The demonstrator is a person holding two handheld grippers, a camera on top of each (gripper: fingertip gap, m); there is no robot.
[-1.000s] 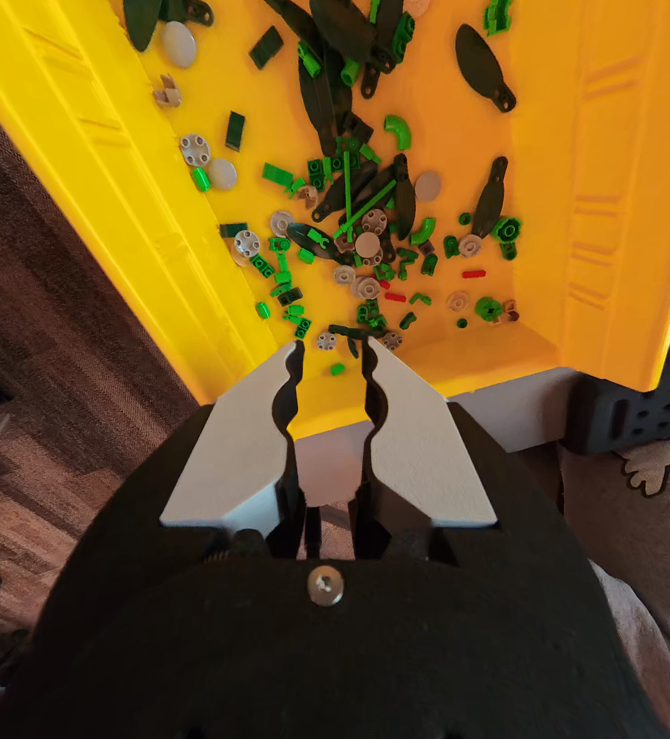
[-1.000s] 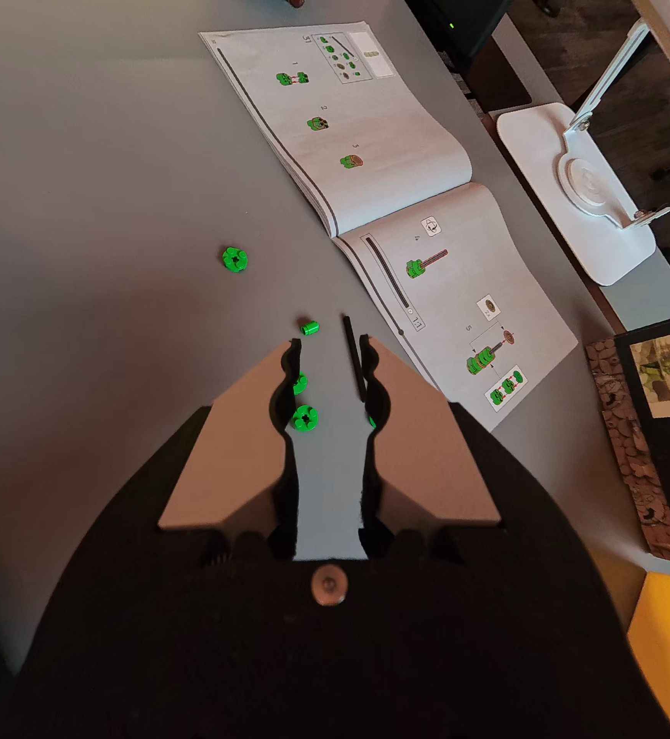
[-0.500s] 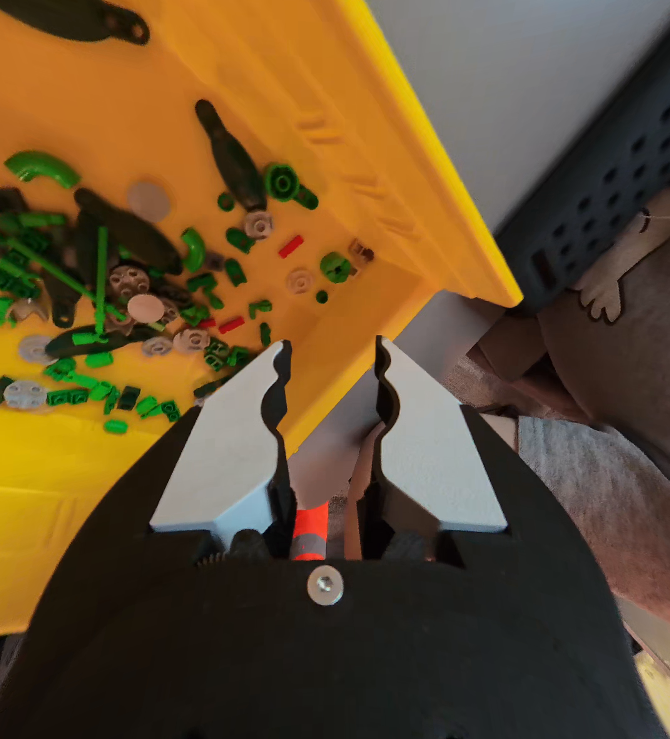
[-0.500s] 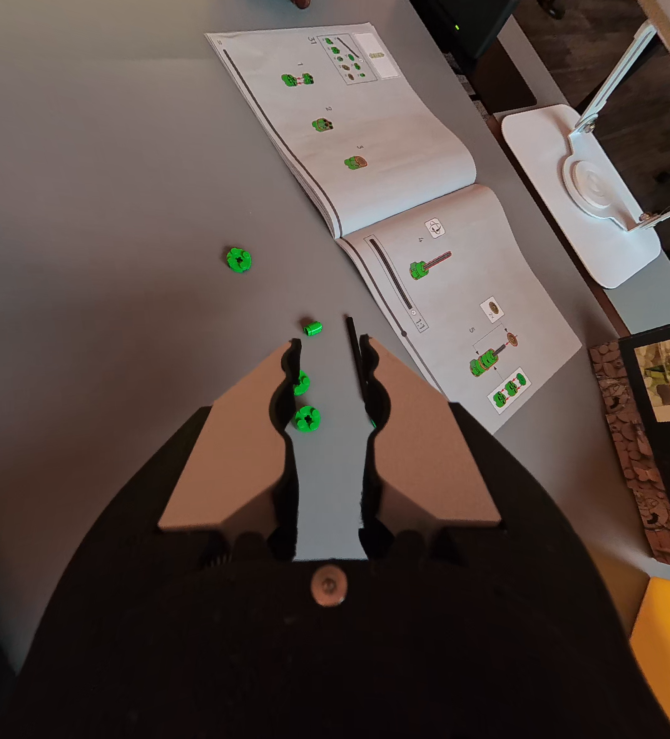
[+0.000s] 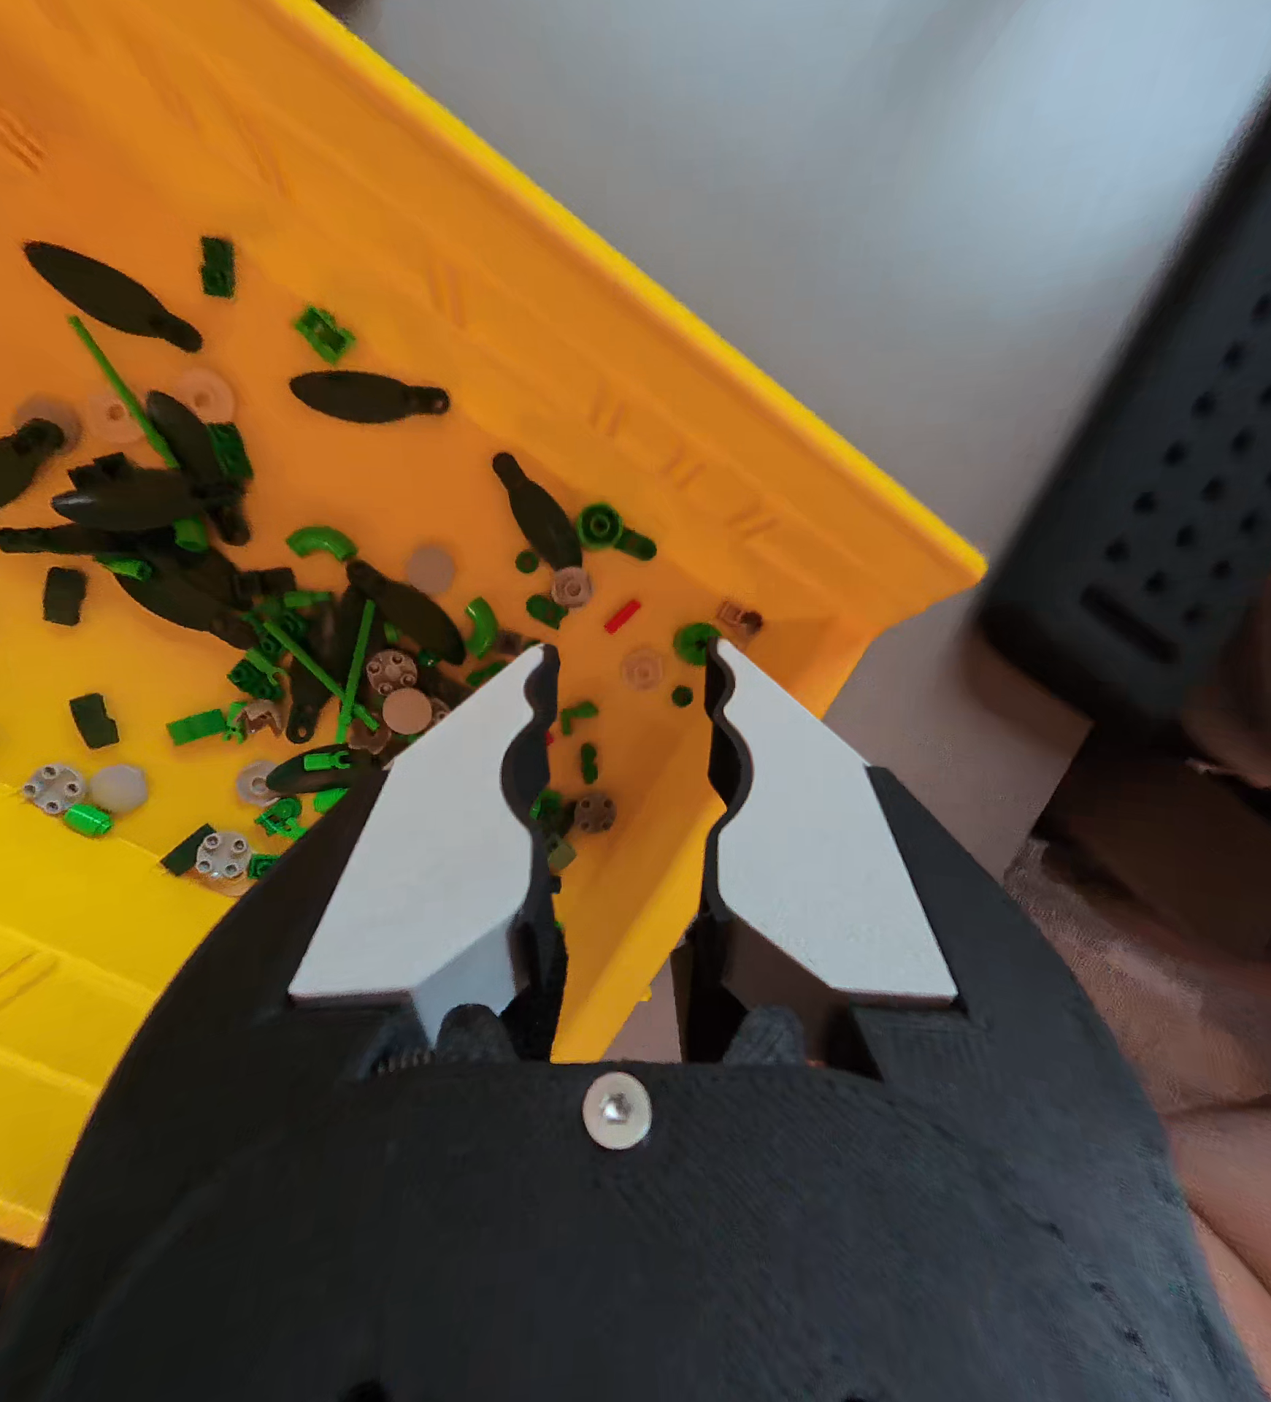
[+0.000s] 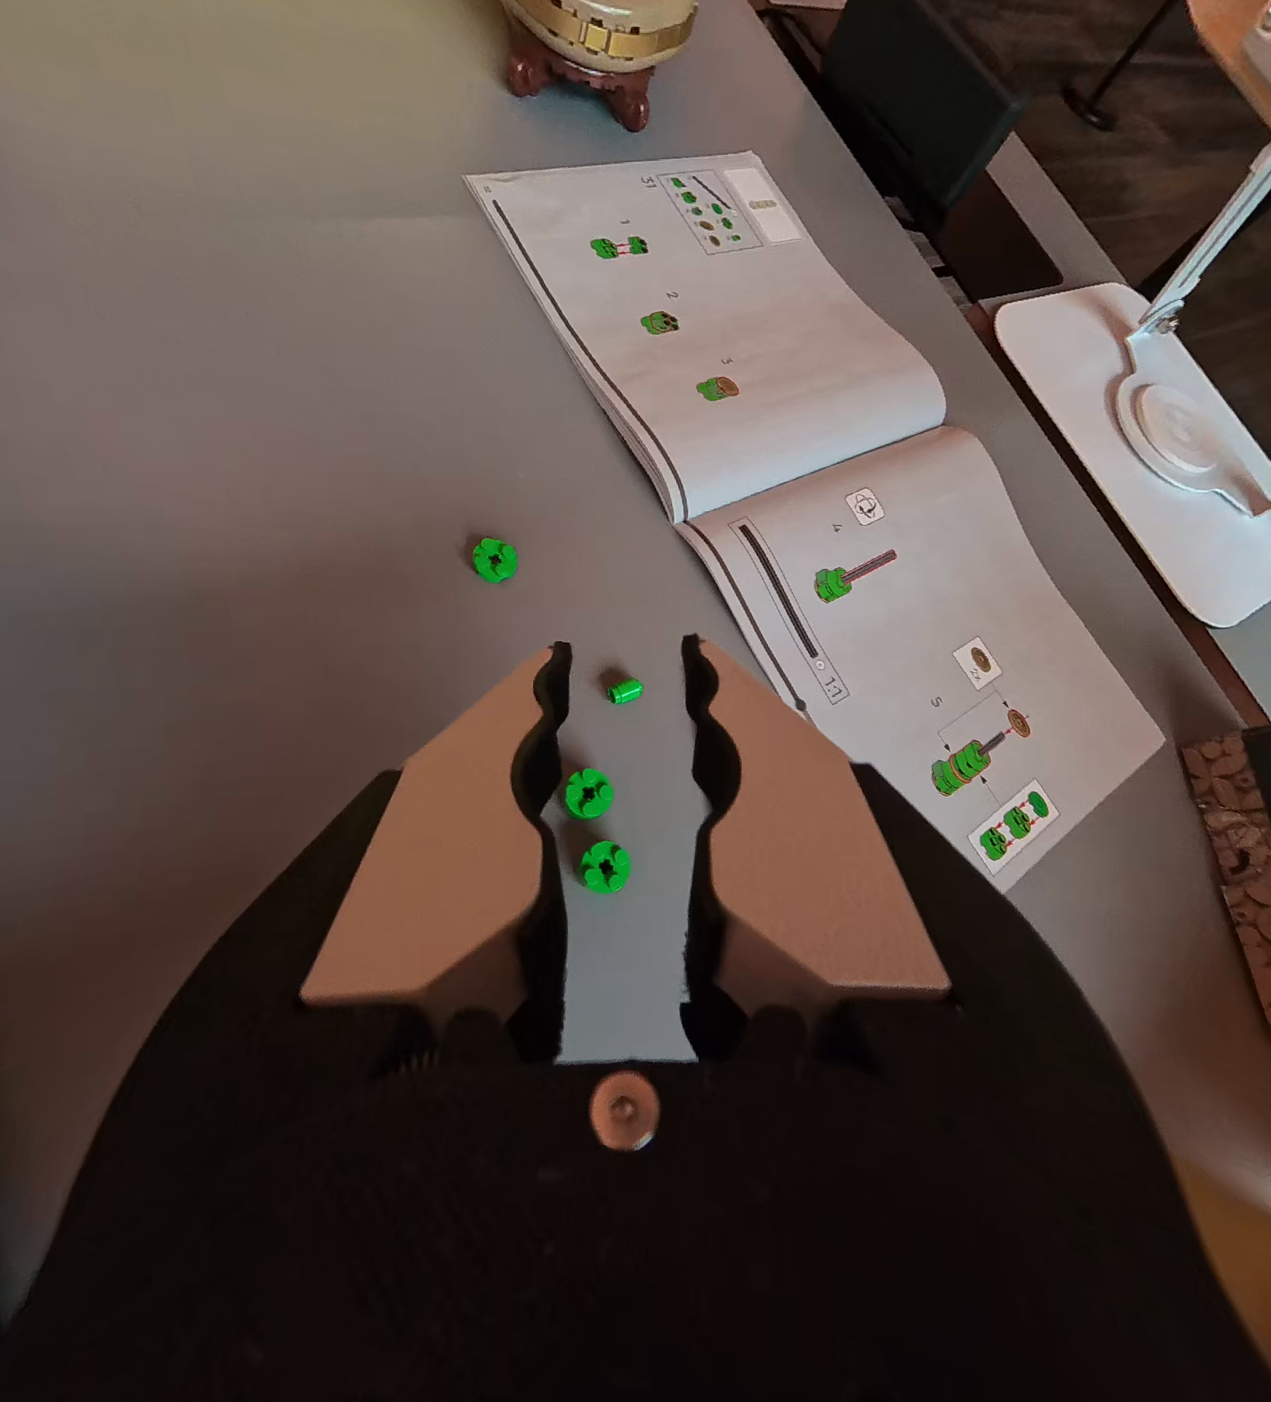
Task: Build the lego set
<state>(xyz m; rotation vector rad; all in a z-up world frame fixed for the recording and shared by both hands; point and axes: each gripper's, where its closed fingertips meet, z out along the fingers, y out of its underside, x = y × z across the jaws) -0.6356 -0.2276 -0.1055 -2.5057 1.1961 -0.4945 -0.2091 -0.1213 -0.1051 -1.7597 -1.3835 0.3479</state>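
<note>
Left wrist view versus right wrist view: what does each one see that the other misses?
Only the left wrist view shows the yellow bin of loose pieces: dark leaves, green bits, grey rounds, plus a black perforated crate. Only the right wrist view shows the grey table, the open booklet, three green round bricks, a small green cylinder and a white stand. Both share one thing: an open, empty gripper, left and right.

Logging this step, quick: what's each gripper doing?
Left gripper: open, empty, over the yellow bin.
Right gripper: open, empty, above the green pieces.
</note>
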